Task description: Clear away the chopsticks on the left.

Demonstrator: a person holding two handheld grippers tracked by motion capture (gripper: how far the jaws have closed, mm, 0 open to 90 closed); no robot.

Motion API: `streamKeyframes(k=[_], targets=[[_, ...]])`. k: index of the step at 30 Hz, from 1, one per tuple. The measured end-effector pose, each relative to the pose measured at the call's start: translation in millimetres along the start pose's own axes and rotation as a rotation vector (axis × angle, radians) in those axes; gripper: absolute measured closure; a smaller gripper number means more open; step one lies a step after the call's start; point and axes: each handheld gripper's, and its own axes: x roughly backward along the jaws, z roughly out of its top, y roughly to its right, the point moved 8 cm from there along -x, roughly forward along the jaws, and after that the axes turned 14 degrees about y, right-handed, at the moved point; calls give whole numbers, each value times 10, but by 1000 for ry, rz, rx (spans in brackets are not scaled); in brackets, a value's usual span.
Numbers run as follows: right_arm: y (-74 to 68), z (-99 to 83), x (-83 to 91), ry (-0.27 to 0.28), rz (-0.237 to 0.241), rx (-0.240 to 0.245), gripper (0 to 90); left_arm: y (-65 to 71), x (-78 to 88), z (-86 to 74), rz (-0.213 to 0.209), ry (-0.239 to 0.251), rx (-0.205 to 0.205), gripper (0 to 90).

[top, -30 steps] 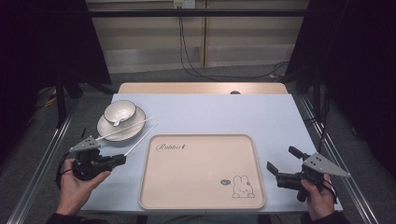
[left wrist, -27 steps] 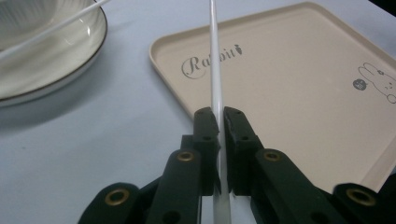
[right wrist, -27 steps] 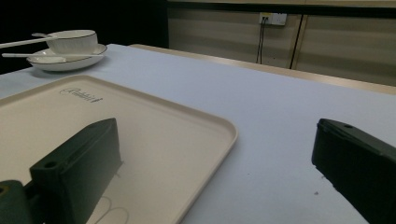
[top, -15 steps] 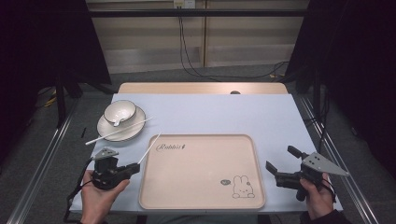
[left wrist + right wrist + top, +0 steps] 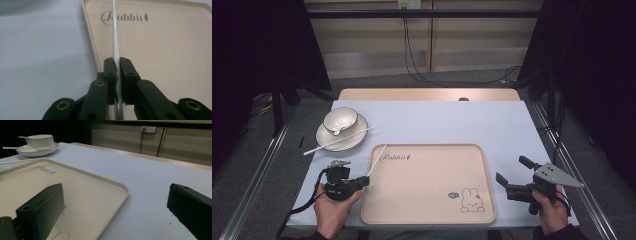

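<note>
Holding white chopstick (image 5: 115, 37) near its end, left hand-held gripper (image 5: 362, 181) clenched on it, tip over tray (image 5: 472, 150) edge, likely for placing there. Second chopstick (image 5: 339, 140) across plate (image 5: 326, 141) beside bowl (image 5: 340, 120). Right hand-held gripper (image 5: 514, 176) released, idle beside tray on bench (image 5: 437, 120).

A table (image 5: 472, 125) with a pale blue top stands on a grey floor (image 5: 257, 165), a strip of bare wood (image 5: 427, 94) along its far edge. Behind it runs a beige panelled wall (image 5: 462, 45) with a socket (image 5: 408, 4) near the top (black cables (image 5: 412, 55) hang from it). Dark curtains (image 5: 257, 45) close in both sides, and metal rails (image 5: 254, 187) flank the table.
</note>
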Motion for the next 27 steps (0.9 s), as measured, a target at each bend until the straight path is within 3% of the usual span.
streamKeyframes(k=[5, 13, 22, 27], targets=[[-2, -1, 1, 0, 5, 1, 8, 27, -84, -18, 11, -18, 5, 847], [-7, -5, 0, -4, 11, 5, 8, 63, -259, -107, 24, -76, -29, 846], [-14, -10, -7, -7, 13, -1, 8, 96, -308, -108, 8, -73, 17, 843], [-14, -15, -4, -13, 11, 0, 8, 94, -320, -104, 1, -66, 0, 842]])
